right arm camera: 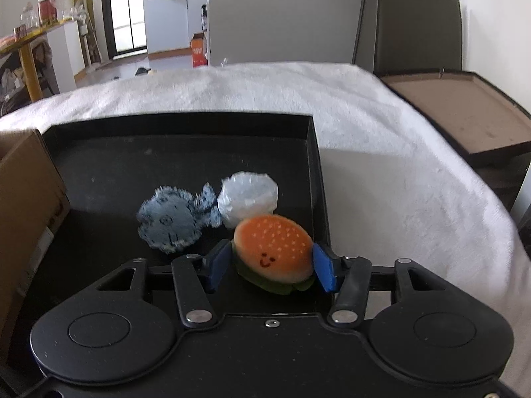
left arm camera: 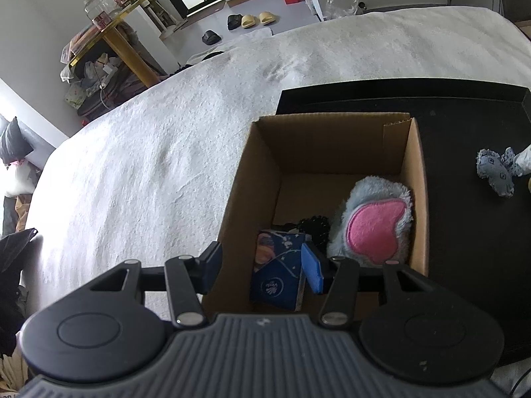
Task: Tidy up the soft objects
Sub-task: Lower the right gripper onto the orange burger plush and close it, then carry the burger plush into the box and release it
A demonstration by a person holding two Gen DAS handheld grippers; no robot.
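a: right gripper [right arm camera: 272, 267] first. fingers spread either side of the burger plush [right arm camera: 273, 253], blue pads [right arm camera: 220, 265] look just at its flanks. can't say from this view if they're squeezing yet, so grip state is cannot tell.

b: burger location?

a: near right corner of the black tray [right arm camera: 312, 152], close to the right rim. my read: that's the step in hand, pick the burger.

b: tips?

a: close on the bun's widest part, not the green felt lettuce at the bottom, that'd slip. it's soft, so expect it to squash before it holds. lift straight up, the right rim is close.

b: neighbours?

a: white crinkly wad [right arm camera: 248, 199] just behind the burger, maybe touching. blue fish plush [right arm camera: 172, 220] left of that, tail against the wad. a sideways drag could nudge both.

b: left gripper [left arm camera: 262, 268]?

a: released, fingers apart, holding nothing, hovering over the near end of the cardboard box [left arm camera: 332, 139].

b: box contents?

a: grey plush with pink heart patch [left arm camera: 375, 222] against the right wall, blue printed pouch [left arm camera: 282, 268] at the near wall, something black [left arm camera: 313, 229] between them, can't identify. far half of the floor is bare. box sits on the tray's left side, tray on a white blanket [left arm camera: 166, 152].

b: so drop target is the far half.

a: that'd be my pick.
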